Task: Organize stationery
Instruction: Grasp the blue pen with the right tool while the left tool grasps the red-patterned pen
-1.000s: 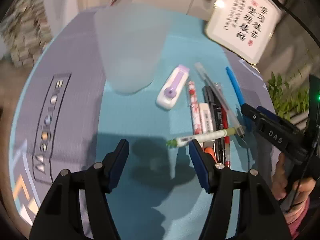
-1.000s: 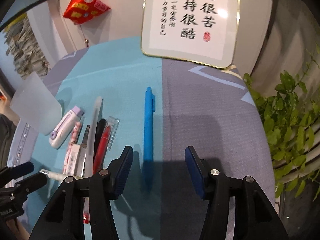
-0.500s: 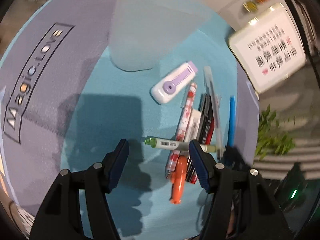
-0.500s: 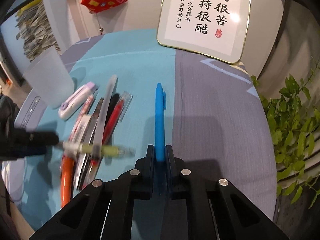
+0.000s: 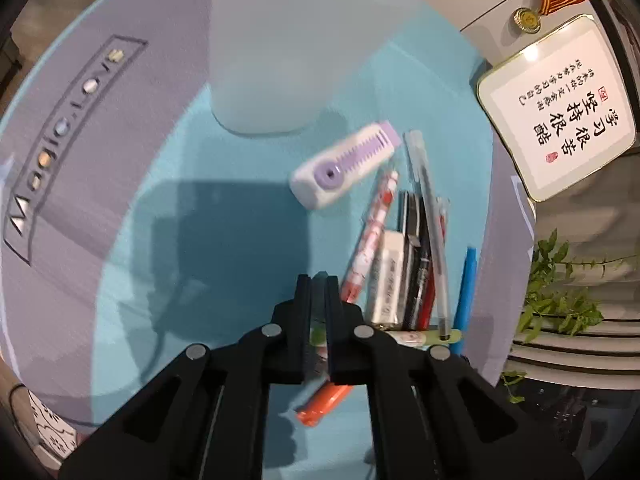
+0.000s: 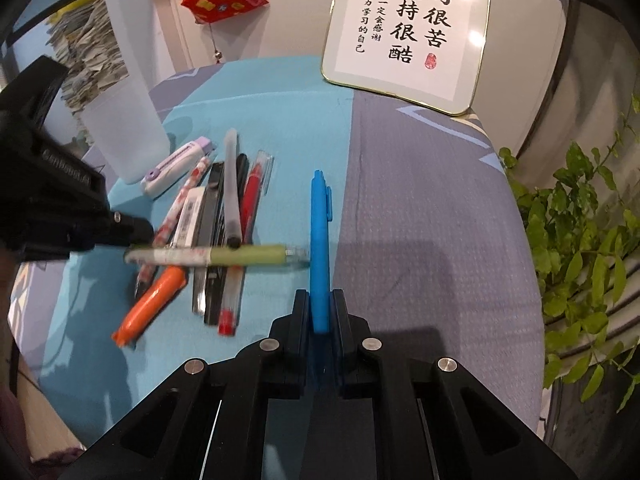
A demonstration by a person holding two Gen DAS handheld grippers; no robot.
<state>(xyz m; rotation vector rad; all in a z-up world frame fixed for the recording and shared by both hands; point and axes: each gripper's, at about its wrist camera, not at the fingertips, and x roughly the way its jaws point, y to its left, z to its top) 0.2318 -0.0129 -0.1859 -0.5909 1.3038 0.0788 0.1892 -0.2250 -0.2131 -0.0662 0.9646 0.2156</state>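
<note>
We take the tall frosted white plastic cup [image 6: 124, 136] as our landmark; it stands on the round table with the teal and grey cloth [image 6: 420, 208]. We cannot see inside the cup, but almost all of the stationery lies outside it, so we judge that the organizing is only at its beginning.

Just beside the cup, toward the framed calligraphy sign [image 6: 408, 28], lies the heap of pens [image 6: 230, 220]: a clear one, black ones, a red one and a patterned pink one, with a white eraser block [image 6: 188, 216] among them. Between the heap and the cup lies the white and purple correction tape [image 6: 178, 164]. An orange marker [image 6: 150, 304] lies at the side of the heap far from the cup.

Our right gripper [image 6: 319, 312] is pinching the blue pen [image 6: 320, 240], beyond the heap from the cup. Our left gripper [image 5: 318, 300] is closed on one end of the green and white pen [image 6: 216, 255], which is held across the heap. We think both pens should go into the cup next, then all the rest.
</note>
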